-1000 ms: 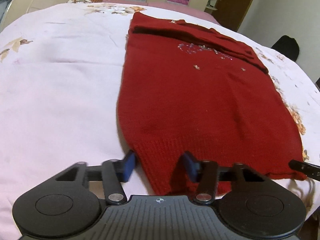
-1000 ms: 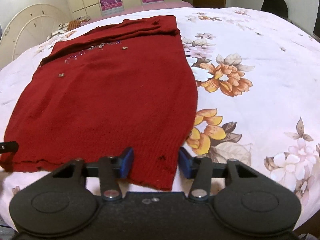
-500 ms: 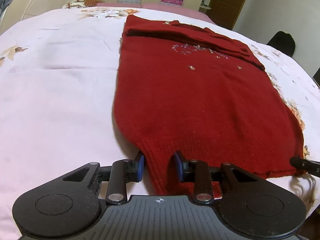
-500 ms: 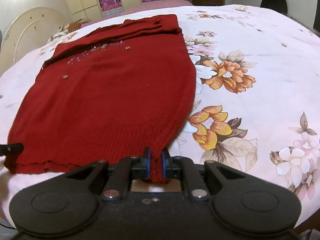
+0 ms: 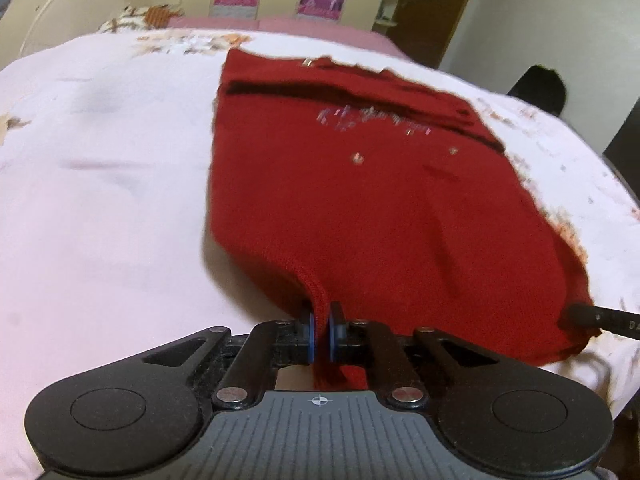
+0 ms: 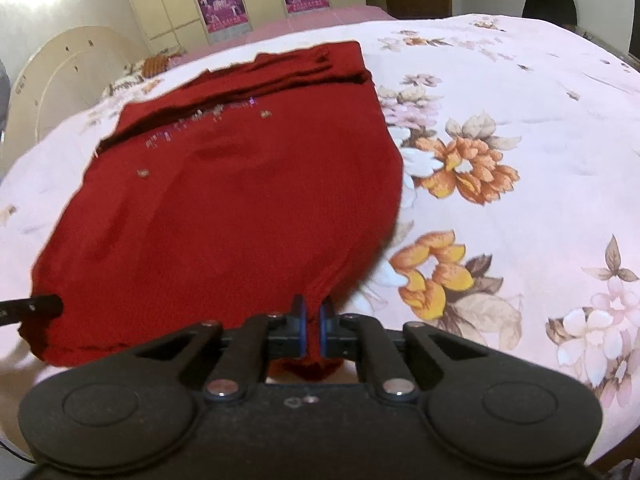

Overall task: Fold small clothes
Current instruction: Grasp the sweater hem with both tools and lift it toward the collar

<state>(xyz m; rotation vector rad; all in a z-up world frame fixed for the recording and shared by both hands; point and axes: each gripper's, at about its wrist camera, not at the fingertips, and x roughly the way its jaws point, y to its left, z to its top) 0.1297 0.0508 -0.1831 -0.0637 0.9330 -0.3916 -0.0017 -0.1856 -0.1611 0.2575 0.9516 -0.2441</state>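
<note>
Left wrist view: the left gripper fingers clench the near hem corner of the red sweater, the right gripper likewise pinching its other corner, garment spread flat across the floral bed beyond.

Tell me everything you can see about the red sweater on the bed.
The red sweater is a knitted garment with a ribbed hem and small sparkly decorations near the chest. Its sleeves look folded across the far end. It lies mostly flat on the pink floral bedspread. The left hand-held gripper and the right hand-held gripper are each shut on a near hem corner, bunching the knit there.
</note>
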